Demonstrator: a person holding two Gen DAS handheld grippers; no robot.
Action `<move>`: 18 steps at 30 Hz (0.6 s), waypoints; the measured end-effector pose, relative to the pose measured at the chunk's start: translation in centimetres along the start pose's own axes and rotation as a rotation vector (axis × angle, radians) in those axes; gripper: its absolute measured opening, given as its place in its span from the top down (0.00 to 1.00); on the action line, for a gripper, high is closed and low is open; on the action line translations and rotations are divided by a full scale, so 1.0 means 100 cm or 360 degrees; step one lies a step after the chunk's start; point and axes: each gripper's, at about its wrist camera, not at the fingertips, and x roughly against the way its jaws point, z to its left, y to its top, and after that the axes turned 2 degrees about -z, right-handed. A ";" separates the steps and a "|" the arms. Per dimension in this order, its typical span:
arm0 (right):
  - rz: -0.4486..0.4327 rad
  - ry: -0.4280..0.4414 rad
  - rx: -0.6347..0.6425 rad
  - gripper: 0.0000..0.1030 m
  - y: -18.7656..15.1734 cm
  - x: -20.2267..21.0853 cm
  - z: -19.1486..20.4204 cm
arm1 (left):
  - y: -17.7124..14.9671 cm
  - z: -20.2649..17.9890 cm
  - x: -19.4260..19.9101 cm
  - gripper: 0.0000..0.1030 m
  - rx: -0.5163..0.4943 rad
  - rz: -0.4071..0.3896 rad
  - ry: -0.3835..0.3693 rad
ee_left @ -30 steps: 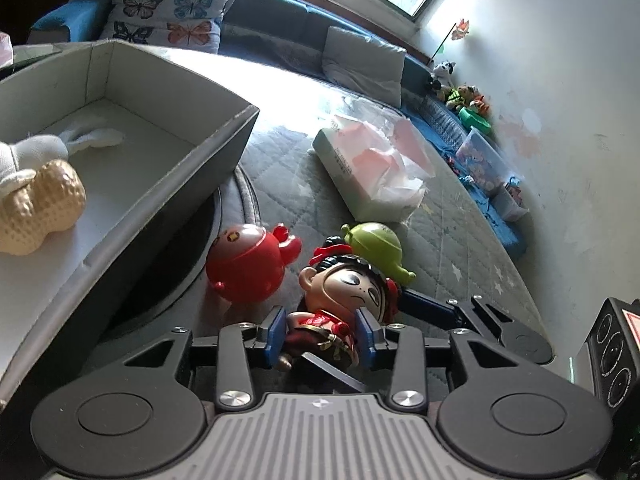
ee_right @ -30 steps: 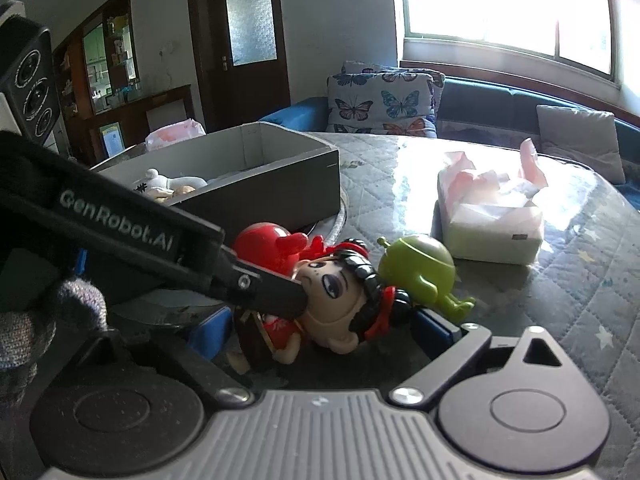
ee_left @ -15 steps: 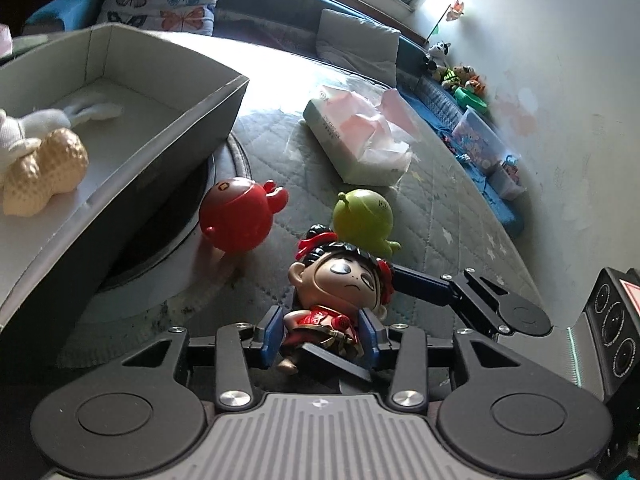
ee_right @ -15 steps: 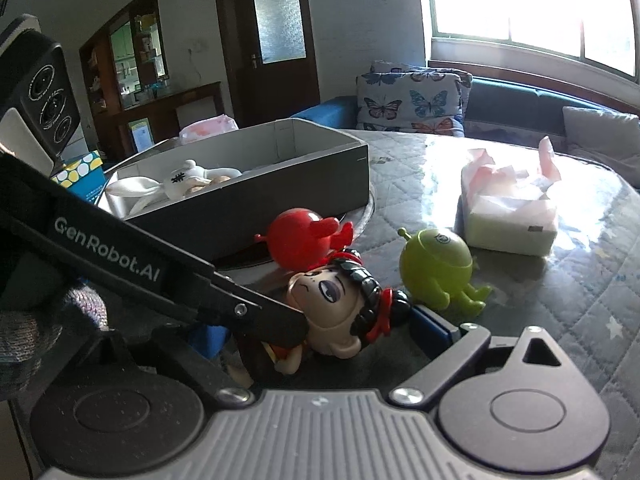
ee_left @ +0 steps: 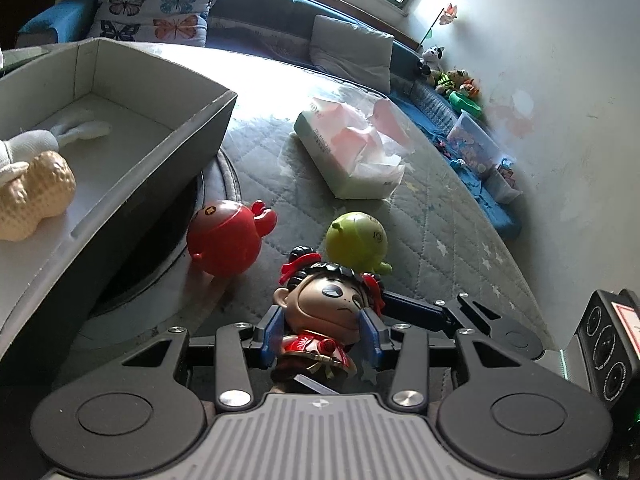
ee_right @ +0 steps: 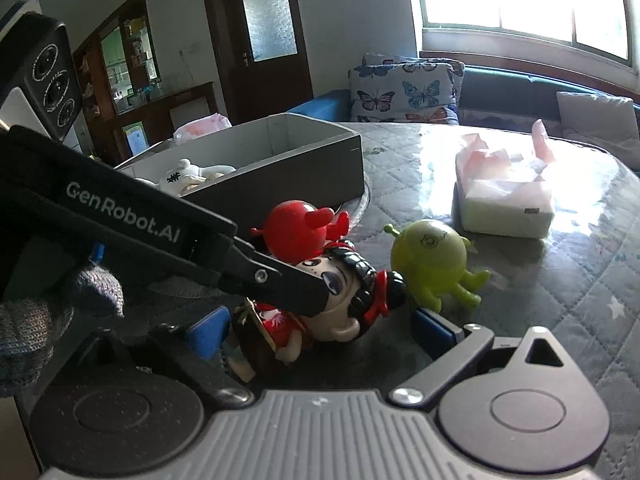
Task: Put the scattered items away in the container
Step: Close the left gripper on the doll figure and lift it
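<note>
My left gripper (ee_left: 323, 334) is shut on a big-headed doll figurine (ee_left: 326, 308) with black hair and red bows, held above the table. The doll also shows in the right wrist view (ee_right: 340, 300), with the left gripper's arm (ee_right: 168, 236) across it. My right gripper (ee_right: 320, 330) is open, its blue pads either side of the doll without touching. A red round toy (ee_left: 226, 240) and a green alien toy (ee_left: 356, 238) lie on the quilted table. The grey box (ee_left: 132, 160) at left holds a peanut-shaped toy (ee_left: 32, 196) and a white plush (ee_left: 24, 148).
A tissue pack (ee_left: 348, 156) lies on the table beyond the toys. A sofa with a butterfly cushion (ee_left: 156, 12) runs behind the table. The box sits on a round turntable (ee_left: 224, 172). The right gripper's camera unit (ee_left: 612, 344) is at the lower right.
My left gripper has lifted the doll and drawn it back from the red and green toys, which stay on the table. The right gripper stays open around it.
</note>
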 end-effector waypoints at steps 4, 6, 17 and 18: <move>0.0000 0.0005 -0.0014 0.05 -0.001 0.000 -0.001 | 0.000 0.001 -0.001 0.56 0.0000 0.0012 0.0003; -0.0005 0.0034 -0.0045 0.05 -0.001 0.002 -0.003 | 0.001 0.004 -0.005 0.55 0.0042 0.0039 -0.0015; -0.0004 0.0037 -0.0053 0.17 0.000 0.003 0.005 | 0.001 0.015 -0.012 0.53 0.0247 0.0068 -0.0079; 0.0000 0.0032 -0.0053 0.17 0.000 0.002 0.005 | 0.001 0.016 -0.012 0.52 0.0254 0.0067 -0.0082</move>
